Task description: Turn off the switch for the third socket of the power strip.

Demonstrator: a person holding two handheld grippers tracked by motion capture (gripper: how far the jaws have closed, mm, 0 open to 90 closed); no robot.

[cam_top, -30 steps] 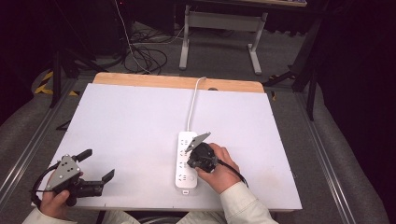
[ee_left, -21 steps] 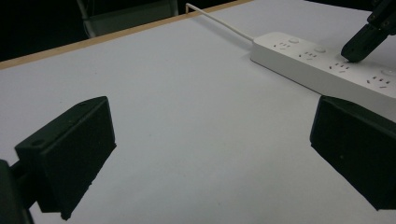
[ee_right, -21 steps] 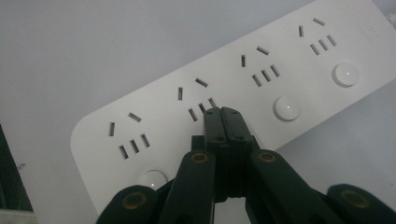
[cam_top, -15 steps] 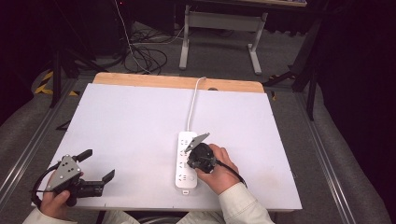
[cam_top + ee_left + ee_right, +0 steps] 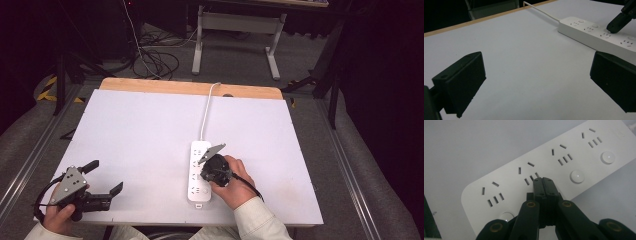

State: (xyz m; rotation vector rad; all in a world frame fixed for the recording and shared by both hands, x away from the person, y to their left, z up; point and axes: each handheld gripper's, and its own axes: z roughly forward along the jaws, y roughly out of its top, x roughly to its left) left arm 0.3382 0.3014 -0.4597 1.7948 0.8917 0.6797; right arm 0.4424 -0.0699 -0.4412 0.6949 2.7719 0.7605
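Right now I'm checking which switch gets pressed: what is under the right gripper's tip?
The right gripper, fingers shut, sits on the power strip in the third socket section, between its slots and where a button would be. That button is covered; the other three buttons show.

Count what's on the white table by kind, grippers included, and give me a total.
Power strip, white, with its cord: 1
Handheld grippers: 2, the left gripper open near the table's front left corner, the right gripper shut, tips down on the strip
Total: 3
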